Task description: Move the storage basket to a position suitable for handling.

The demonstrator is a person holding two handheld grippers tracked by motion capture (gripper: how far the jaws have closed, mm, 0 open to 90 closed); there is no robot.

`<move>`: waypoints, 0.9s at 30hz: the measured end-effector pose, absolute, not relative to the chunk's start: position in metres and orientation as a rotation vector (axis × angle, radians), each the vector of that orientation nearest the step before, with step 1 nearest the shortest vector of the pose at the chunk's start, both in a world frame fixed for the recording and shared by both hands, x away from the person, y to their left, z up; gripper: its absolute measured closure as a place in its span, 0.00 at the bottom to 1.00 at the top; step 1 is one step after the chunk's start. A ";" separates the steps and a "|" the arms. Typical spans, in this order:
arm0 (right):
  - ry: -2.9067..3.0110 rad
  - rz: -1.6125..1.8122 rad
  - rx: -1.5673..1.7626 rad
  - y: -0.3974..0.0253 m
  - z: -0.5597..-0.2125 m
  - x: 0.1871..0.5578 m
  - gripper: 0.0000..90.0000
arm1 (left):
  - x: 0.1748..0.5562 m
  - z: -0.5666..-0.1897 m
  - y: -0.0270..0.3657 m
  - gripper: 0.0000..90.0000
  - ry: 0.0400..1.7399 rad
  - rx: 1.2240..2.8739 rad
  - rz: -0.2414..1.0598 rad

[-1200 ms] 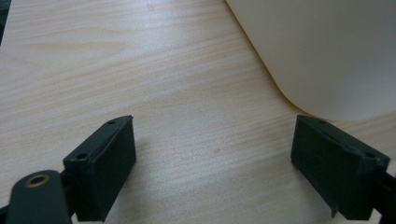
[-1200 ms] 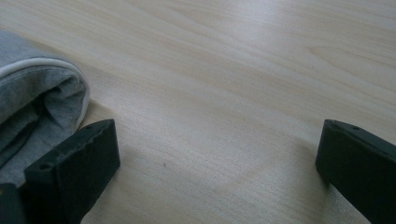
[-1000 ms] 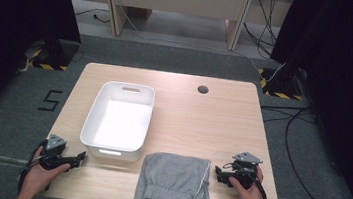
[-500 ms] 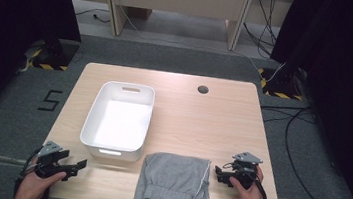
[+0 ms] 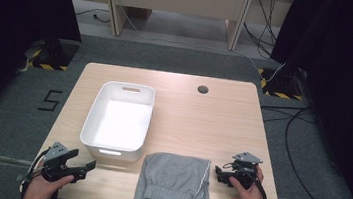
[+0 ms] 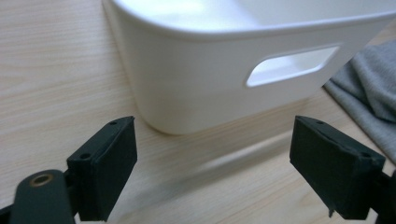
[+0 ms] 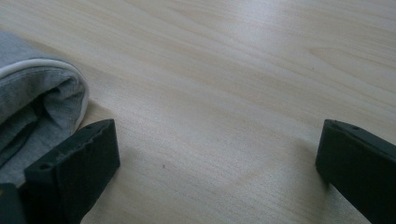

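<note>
Grey cloth is laid folded at the near edge of the worktop, overhanging it, just right of the white bin. Both the left claw and right claw are held wide, flanking it over bare wood.
</note>
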State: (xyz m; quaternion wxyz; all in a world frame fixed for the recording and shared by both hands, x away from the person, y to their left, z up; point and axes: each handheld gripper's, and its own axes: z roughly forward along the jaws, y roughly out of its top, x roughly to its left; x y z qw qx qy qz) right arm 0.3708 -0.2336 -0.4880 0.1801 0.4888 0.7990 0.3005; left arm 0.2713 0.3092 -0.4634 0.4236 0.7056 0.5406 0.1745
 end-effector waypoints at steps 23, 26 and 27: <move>2.258 0.849 1.381 -0.234 -0.488 0.371 0.01 | 0.303 -0.467 0.296 0.15 1.439 1.726 0.556; 2.258 0.849 1.381 -0.234 -0.488 0.371 0.01 | 0.304 -0.468 0.300 0.14 1.457 1.711 0.587; 2.258 0.849 1.381 -0.234 -0.488 0.371 0.01 | 0.304 -0.468 0.302 0.15 1.462 1.708 0.605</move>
